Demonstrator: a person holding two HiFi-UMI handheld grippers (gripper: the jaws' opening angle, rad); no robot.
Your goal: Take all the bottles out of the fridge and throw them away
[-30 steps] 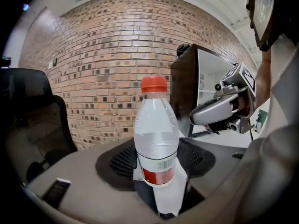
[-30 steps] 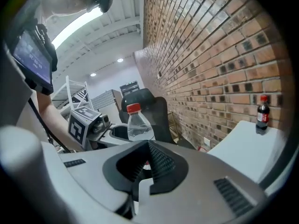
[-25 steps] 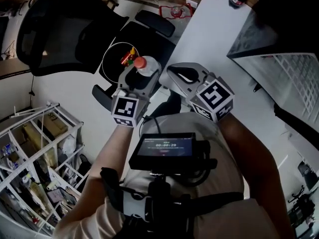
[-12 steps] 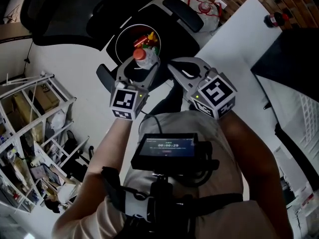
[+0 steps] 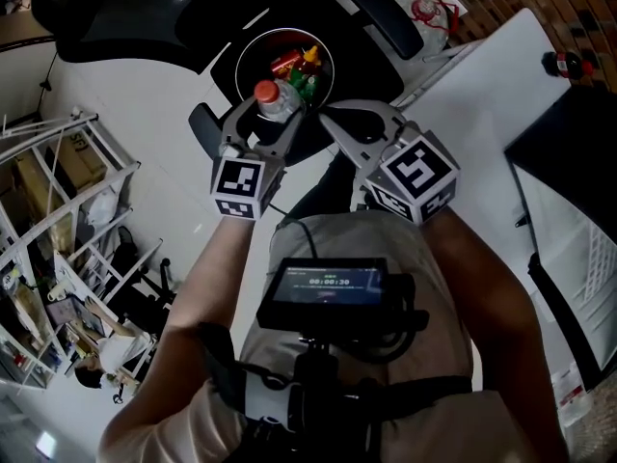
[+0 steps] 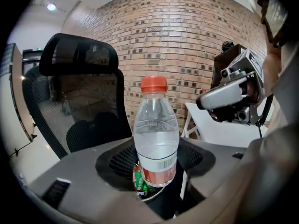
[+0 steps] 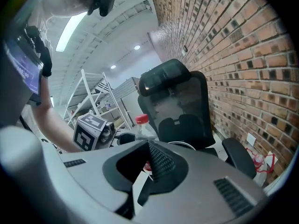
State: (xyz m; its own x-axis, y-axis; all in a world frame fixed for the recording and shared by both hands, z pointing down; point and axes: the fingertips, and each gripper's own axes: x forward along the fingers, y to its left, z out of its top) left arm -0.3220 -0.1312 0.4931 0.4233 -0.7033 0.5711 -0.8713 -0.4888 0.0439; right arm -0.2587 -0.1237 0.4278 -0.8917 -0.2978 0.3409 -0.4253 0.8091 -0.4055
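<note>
Black mesh chair (image 6: 77, 59) | flat white table (image 5: 482, 95) | round white-rimmed bin (image 5: 284, 31), litter inside | left gripper (image 5: 270, 119) clamps clear plastic bottle (image 6: 156, 139) upright over bin's near edge | right gripper (image 7: 150, 162) jaws pressed together, empty | ridged orange-red cap (image 6: 153, 84)

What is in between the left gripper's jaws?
A clear bottle with a red cap, gripped upright by the jaws. The left gripper view shows it best.
</note>
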